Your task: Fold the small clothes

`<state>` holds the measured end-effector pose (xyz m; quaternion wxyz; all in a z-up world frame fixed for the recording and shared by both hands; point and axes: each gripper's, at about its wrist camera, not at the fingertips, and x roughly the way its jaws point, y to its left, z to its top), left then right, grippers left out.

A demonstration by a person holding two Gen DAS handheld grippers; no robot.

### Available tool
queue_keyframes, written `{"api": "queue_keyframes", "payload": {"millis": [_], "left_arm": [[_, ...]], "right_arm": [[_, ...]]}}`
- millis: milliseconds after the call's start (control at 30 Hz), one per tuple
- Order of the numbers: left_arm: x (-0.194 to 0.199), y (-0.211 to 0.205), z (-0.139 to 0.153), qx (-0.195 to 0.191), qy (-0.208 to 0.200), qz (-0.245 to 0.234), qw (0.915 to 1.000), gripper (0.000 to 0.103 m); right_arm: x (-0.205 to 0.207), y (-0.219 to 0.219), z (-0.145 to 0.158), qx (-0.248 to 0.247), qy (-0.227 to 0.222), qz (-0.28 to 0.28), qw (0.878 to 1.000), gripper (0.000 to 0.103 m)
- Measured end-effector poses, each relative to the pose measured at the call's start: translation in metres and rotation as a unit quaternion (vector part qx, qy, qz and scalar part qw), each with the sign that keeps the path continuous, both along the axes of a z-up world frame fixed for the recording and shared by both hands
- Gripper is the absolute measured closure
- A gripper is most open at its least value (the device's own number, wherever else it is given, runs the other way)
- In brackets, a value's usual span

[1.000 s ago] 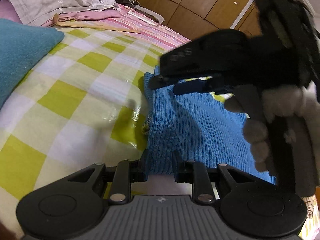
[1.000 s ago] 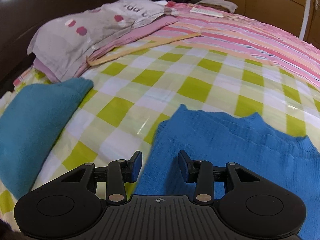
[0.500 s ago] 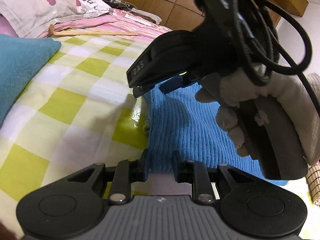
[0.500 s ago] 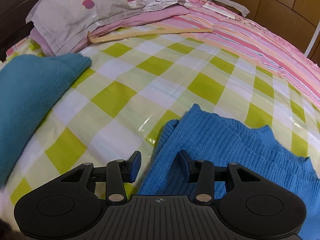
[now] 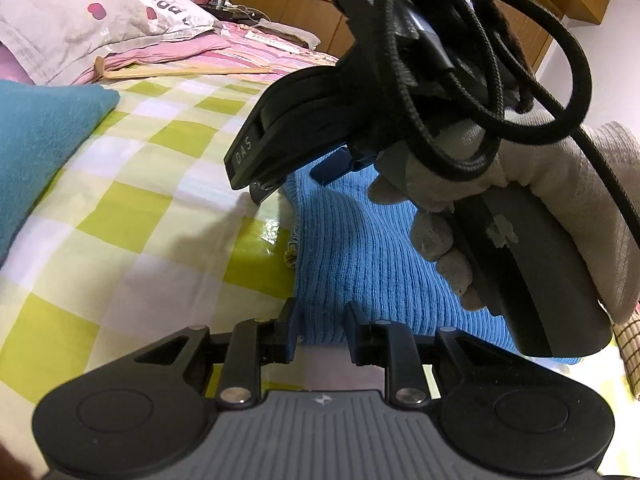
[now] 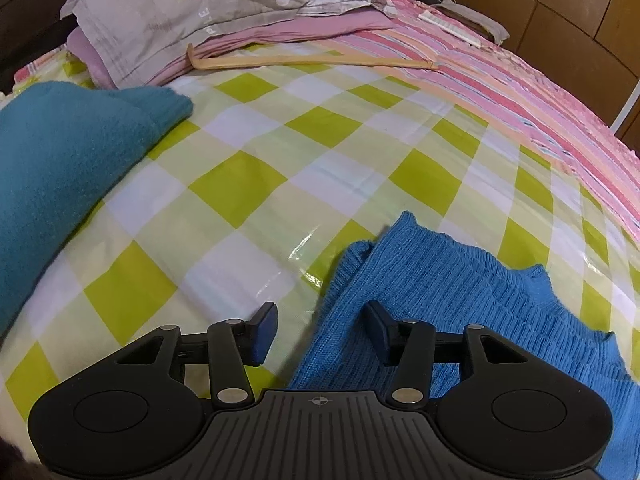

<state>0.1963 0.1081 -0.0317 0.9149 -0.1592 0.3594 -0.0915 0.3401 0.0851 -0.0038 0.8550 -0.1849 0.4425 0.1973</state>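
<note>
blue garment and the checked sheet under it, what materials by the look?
Blue garment: ribbed knit, matte, probably wool or acrylic yarn; fine parallel ribs and a fuzzy edge show. Checked sheet: likely plastic-coated or vinyl cloth; glossy glare streaks and shiny creases near the garment's corner.

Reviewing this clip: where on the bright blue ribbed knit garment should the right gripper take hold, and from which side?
Grip the bright blue ribbed knit garment at its near left edge, where the layers lie doubled on the green-and-white checked sheet. Come in low from that open sheet side: the right gripper already straddles the edge with its fingers apart, so closing there should pinch the edge.
</note>
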Motion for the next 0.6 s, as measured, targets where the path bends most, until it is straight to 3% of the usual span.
{"api": "queue_keyframes", "payload": {"millis": [600], "left_arm": [[0.0012,-0.0010,-0.0006,0.004,-0.002,-0.002,1.0000,0.070]], "right_arm": [[-0.0009,0.0038,-0.0019,-0.014,-0.003,0.005,1.000,0.054]]}}
